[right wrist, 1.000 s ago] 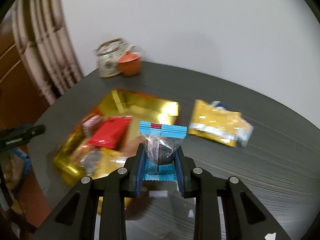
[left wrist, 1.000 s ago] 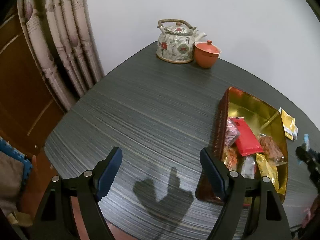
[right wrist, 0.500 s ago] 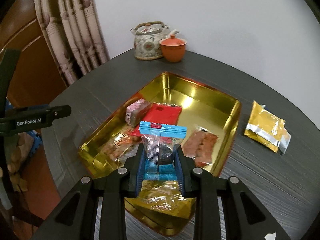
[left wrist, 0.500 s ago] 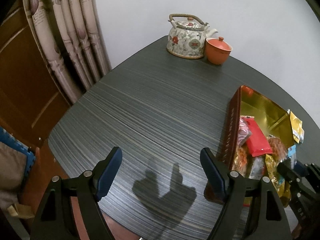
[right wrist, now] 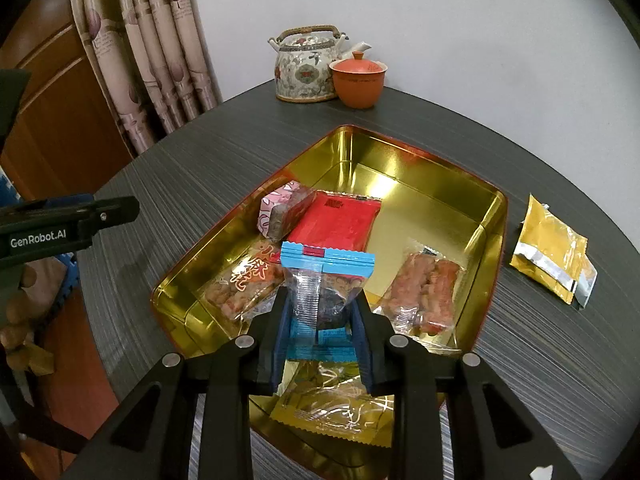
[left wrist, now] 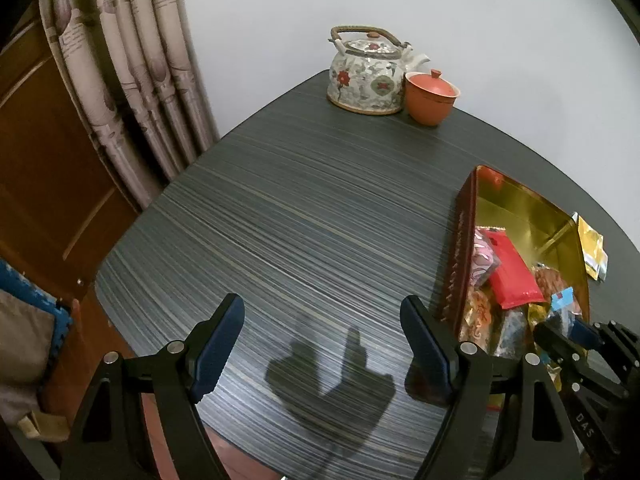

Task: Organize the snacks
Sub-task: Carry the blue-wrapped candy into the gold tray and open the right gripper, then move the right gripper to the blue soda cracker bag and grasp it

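The dark striped table (left wrist: 312, 216) carries everything, and the gold tin (right wrist: 486, 248) sits on it as the landmark. Behind the tin, by the wall, stands a flowered teapot (right wrist: 306, 70), and a lidded orange cup (right wrist: 358, 82) touches its right side. A curtain (left wrist: 132, 92) hangs left of the tin, past the table's edge.

Inside the tin, a red packet (right wrist: 336, 222) lies near the middle, leaning on a pink-wrapped sweet (right wrist: 276, 208) at the tin's left wall. A clear bag of orange snacks (right wrist: 244, 280) lies in the tin's near left part, a clear bag of brown sticks (right wrist: 426, 294) in its near right part, and a gold wrapper (right wrist: 340, 404) at its near edge. Two gold sachets (right wrist: 550, 248) lie on the table right of the tin, apart from it.

The right gripper (right wrist: 322, 330) hangs over the tin's near part, its jaws just opening with the blue-edged packet (right wrist: 326, 280) upright between them, the pads against it.

The left gripper (left wrist: 322, 334) hovers over bare table left of the tin, fingers spread wide and empty.
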{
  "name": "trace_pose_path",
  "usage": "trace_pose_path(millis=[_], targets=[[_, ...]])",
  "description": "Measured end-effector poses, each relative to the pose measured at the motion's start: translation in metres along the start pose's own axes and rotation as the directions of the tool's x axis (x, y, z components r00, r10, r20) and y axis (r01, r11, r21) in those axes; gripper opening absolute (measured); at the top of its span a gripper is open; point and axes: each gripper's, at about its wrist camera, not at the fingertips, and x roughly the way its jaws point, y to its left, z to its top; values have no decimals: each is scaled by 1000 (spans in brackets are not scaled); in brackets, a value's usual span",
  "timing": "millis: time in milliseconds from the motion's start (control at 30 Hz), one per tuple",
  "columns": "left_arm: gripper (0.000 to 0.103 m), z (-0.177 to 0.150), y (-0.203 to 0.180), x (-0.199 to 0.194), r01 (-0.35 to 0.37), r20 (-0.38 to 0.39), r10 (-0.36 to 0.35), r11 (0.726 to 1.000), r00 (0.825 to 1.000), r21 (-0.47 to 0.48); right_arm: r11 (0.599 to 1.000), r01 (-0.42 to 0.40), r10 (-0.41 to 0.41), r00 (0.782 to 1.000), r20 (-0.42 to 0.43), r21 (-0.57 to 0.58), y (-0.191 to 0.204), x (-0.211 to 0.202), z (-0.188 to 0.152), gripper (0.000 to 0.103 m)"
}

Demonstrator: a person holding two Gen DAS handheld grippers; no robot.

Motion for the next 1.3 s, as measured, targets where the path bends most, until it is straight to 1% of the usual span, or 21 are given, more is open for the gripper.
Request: trace_pose_path(millis=[33,133,200,267,400,500,600,700,833,900,967,1067,1133,1300], targets=[[80,0,0,0,1,0,-1,1000,1000,1,1000,3,-3,1000,2,0,0,0,0,28],[80,-1,-1,0,-1,-1,1,1000,1000,8,1000,-5,5,1000,4,8,0,1,0,36],[80,-1,-2,0,-1,-1,1,1000,1000,14,1000,-5,5,1000,11,12,-1,0,-1,49],[80,-1,-2,0,0,0,0,1000,1000,18,1000,4,-4,1000,24,15,-1,-3,-1,54],[80,-2,-3,0,-1,2,1,1000,1000,23,1000,-14,13,999,49,21,-5,-13,3,55],[80,-2,-3,-1,0,2,0,1000,1000,24,1000,-10,10,998,69,13,-11,-21,5,58],[80,-2,-3,-1,-2,0,2,1000,1000,23,1000,4,-4,995,99,3,-25,-33,7,60],[80,-2,-3,0,1,-2,-1,1000,1000,24,999,46,-47,992,120,17,-52,-42,6,60],[80,-2,-3,0,5,0,-5,1000,1000,27,989,123,-131,984,121,77,-106,-52,0,60],[80,-2,-3,0,8,6,-8,999,1000,32,978,173,-187,975,122,115,-138,-55,-2,60],[80,-2,-3,-1,4,16,-5,999,1000,38,958,235,-254,961,109,161,-173,-56,-5,60],[80,0,-2,0,-2,35,1,999,999,38,931,297,-320,944,80,212,-222,-51,-7,60],[80,1,1,2,-3,40,1,999,999,34,917,323,-343,938,50,233,-249,-42,-9,60],[80,3,5,5,-24,72,21,999,997,36,912,332,-341,940,-3,239,-290,-12,-2,60]])
